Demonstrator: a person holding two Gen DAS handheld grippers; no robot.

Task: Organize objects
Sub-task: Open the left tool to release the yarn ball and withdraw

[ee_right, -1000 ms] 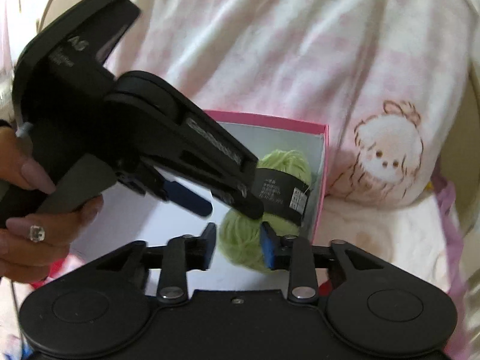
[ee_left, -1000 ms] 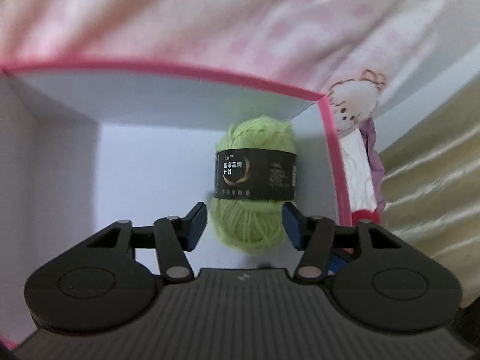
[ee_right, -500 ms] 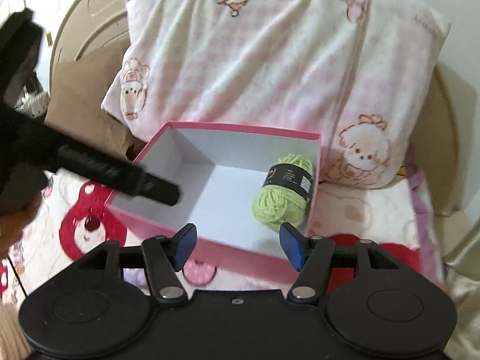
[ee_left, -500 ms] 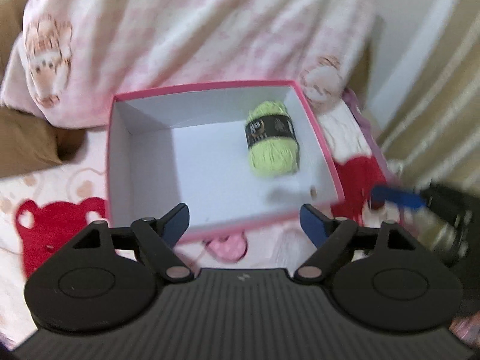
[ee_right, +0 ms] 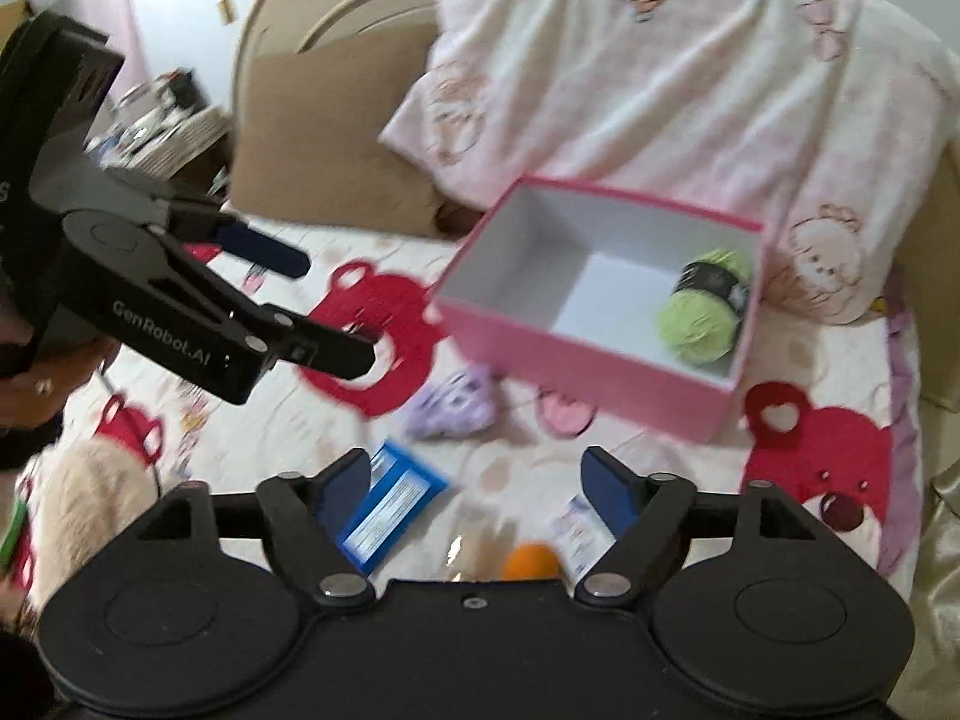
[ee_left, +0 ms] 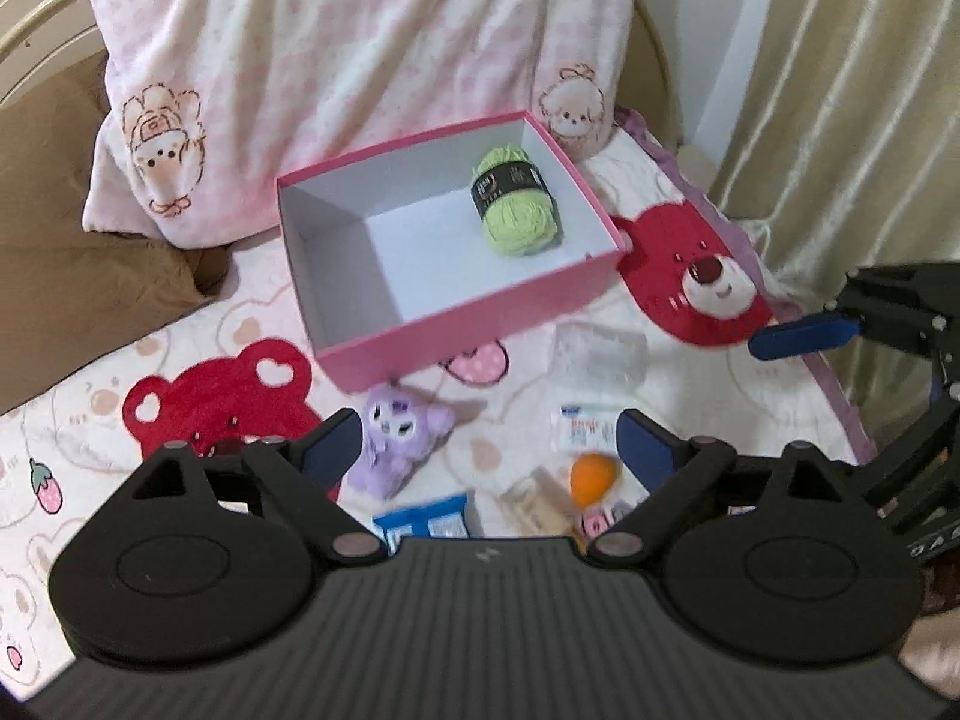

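Observation:
A pink box (ee_left: 468, 324) (ee_right: 576, 354) stands on the bed with a green yarn ball (ee_left: 517, 210) (ee_right: 703, 319) lying in its far right corner. In front of it lie a purple plush toy (ee_left: 399, 438) (ee_right: 451, 405), a blue packet (ee_left: 429, 519) (ee_right: 387, 507), an orange egg-shaped sponge (ee_left: 593, 476) (ee_right: 531, 561), a clear plastic bag (ee_left: 600, 357) and a small white packet (ee_left: 581, 432) (ee_right: 579, 531). My left gripper (ee_left: 487, 450) is open and empty, above these things. My right gripper (ee_right: 474, 480) is open and empty too.
A pink patterned pillow (ee_left: 360, 60) leans behind the box, with a brown cushion (ee_left: 72, 222) to its left. The bedsheet has red bear prints (ee_left: 699, 279). A beige curtain (ee_left: 858, 90) hangs at the right. A fluffy beige thing (ee_right: 84, 492) lies at the left.
Both grippers have pulled back and up from the box, leaving the yarn ball inside. Both have opened wider. The things in front of the box have come into view.

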